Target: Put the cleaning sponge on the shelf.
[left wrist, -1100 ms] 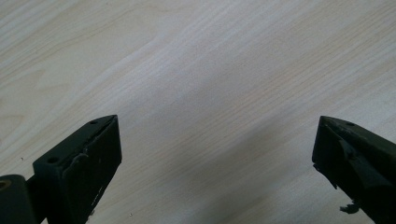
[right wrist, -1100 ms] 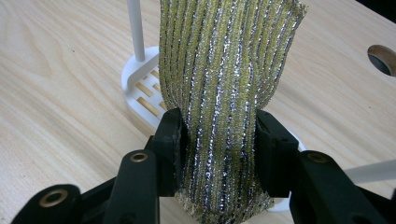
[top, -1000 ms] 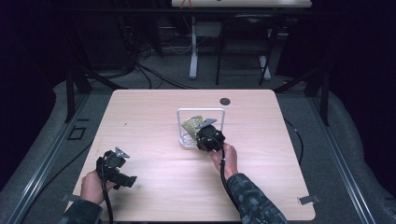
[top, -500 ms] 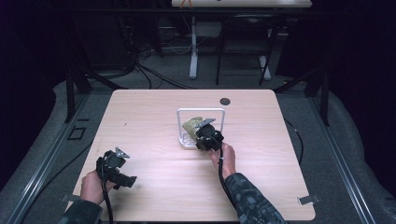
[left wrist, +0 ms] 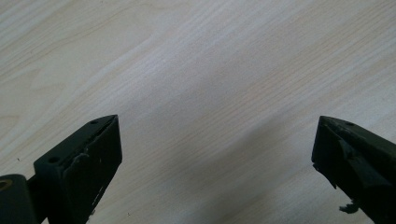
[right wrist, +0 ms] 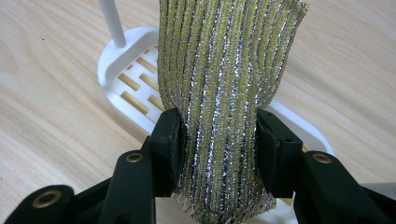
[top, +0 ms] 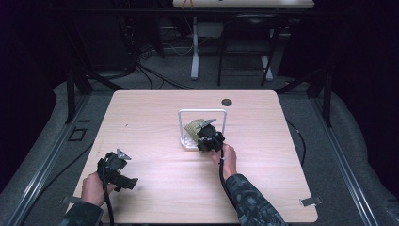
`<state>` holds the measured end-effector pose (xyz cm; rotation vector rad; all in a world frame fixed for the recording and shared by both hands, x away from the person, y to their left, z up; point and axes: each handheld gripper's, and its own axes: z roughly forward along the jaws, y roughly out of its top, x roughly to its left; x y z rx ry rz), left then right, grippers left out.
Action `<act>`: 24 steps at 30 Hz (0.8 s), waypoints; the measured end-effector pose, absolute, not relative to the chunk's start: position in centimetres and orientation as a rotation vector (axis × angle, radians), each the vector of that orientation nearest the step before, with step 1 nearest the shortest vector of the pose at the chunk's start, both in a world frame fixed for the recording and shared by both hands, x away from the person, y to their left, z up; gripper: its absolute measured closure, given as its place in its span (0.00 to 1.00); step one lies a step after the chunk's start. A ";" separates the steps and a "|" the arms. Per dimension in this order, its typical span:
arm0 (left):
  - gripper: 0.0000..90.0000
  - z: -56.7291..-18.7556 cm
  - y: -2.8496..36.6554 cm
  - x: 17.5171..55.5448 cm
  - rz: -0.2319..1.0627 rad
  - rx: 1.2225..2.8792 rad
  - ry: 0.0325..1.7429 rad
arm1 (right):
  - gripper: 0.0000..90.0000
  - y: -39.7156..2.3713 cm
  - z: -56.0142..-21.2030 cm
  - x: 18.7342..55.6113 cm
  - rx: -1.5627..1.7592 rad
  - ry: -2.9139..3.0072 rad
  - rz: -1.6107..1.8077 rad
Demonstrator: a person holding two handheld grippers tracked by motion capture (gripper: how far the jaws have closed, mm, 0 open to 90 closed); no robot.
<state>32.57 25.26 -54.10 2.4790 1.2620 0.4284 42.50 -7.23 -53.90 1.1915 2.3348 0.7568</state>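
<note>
The right hand-held gripper [right wrist: 212, 140] is pinching a gold-and-silver scrubbing cloth [right wrist: 224, 70] over the white rack [right wrist: 116, 79], its jaws having just been easing apart a little. To seat the cloth well, it is best lowering it straight onto the rack's slotted base, clear of the upright bar. The left hand-held gripper [left wrist: 215, 158] is resting spread over the worktop [left wrist: 210, 70], well away from the rack

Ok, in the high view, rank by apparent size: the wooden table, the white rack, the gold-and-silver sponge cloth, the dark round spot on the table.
1. Light wooden table
2. White plastic rack with hoop frame
3. Gold-and-silver striped sponge cloth, partly hidden, so unsure
4. Dark round spot
</note>
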 end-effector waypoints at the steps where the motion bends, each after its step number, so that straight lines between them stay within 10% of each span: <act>1: 0.02 -54.1 25.3 32.6 0.428 2.480 1.263 | 0.61 -7.1 -53.9 42.5 1.186 2.337 0.754; 24: 0.02 -54.2 25.0 32.6 0.419 2.490 1.253 | 0.37 -7.1 -53.7 42.9 1.228 2.338 0.742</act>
